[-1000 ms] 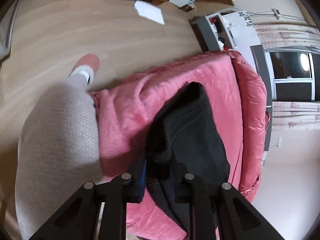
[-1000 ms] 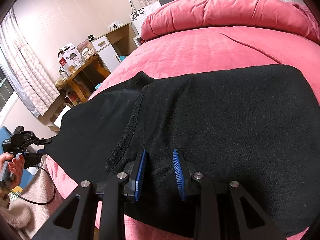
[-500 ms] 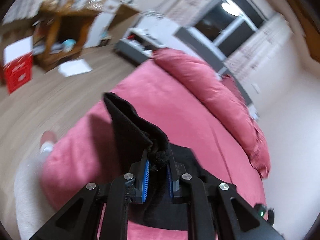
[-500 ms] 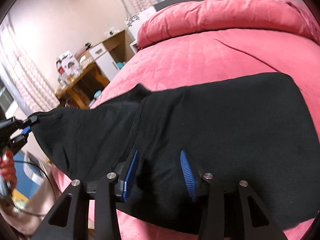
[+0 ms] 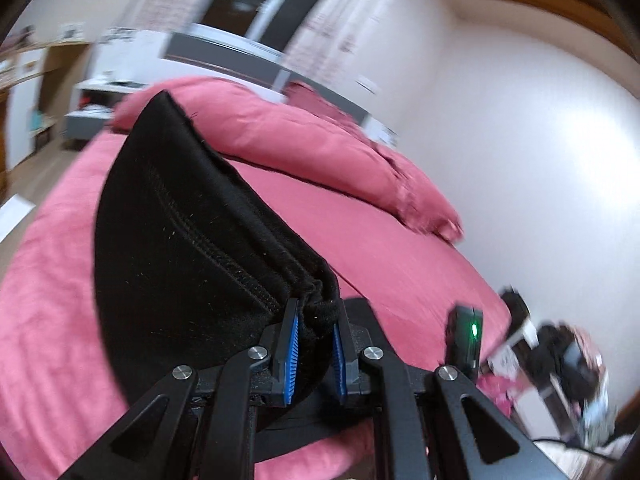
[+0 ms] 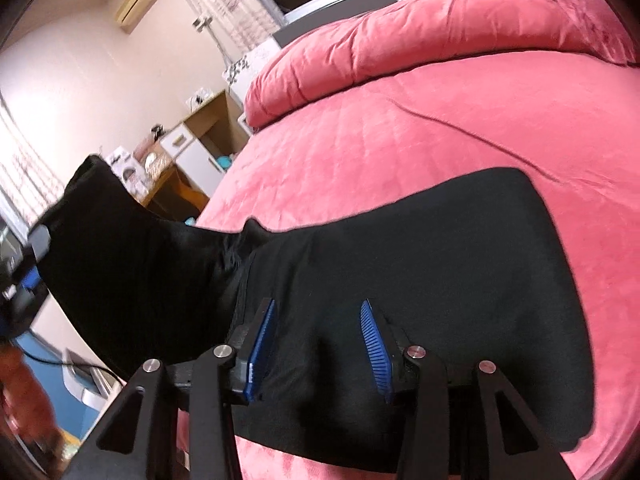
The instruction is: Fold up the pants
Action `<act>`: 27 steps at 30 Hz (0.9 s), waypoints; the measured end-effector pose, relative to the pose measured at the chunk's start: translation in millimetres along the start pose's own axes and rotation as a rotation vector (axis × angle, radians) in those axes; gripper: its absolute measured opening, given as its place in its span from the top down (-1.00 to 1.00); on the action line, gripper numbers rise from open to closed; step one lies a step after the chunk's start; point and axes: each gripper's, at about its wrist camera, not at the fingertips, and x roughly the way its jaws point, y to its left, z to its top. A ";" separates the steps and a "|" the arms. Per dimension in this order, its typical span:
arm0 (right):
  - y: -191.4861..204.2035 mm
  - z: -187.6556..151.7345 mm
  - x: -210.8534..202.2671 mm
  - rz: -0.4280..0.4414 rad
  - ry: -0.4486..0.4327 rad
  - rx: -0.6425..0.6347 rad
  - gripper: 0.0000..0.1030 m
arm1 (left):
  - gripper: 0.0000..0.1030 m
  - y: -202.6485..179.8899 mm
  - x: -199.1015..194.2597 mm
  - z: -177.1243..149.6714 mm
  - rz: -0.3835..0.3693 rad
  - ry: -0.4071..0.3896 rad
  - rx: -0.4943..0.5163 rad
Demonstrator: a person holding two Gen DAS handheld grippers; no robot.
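Black pants (image 6: 420,260) lie across a pink bed (image 6: 400,128), most of them flat. My left gripper (image 5: 314,344) is shut on a bunched, stitched edge of the pants (image 5: 180,260) and holds that end raised above the bed. In the right wrist view the lifted end rises at the left, with the left gripper (image 6: 32,264) at its tip. My right gripper (image 6: 316,344) hovers over the flat part, its blue pads (image 6: 374,348) well apart and nothing pinched between them.
A rolled pink duvet (image 6: 420,36) lies along the head of the bed. Wooden desks and shelves (image 6: 192,136) stand by the left wall. A black device with a green light (image 5: 464,336) shows at the bed's right edge, with clutter (image 5: 560,360) beyond it.
My left gripper has swung up from the bed's side with the pants end and now looks along the bed. The right gripper's jaws have widened over the flat cloth.
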 end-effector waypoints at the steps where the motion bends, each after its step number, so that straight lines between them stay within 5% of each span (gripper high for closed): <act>1: -4.1 0.0 -3.5 0.007 -0.009 0.024 0.09 | 0.73 -8.0 10.4 -2.2 -0.022 0.020 0.022; 10: -47.0 2.1 -23.3 -0.027 -0.049 0.177 0.07 | 0.72 -47.2 106.6 -46.9 -0.140 0.269 0.094; 14: -58.5 -4.3 -21.5 -0.038 -0.025 0.216 0.07 | 0.63 -37.8 136.6 -70.5 -0.113 0.394 0.050; 16: -59.3 -6.0 -23.4 -0.041 -0.019 0.206 0.07 | 0.50 -33.6 133.7 -75.9 -0.165 0.420 0.007; 21: -55.6 -6.0 -23.4 -0.030 -0.018 0.190 -0.05 | 0.39 -41.9 95.6 -68.3 -0.268 0.361 0.082; 27: -48.1 -4.3 -21.7 0.005 -0.006 0.168 -0.23 | 0.39 27.5 51.3 -52.8 -0.080 0.197 -0.051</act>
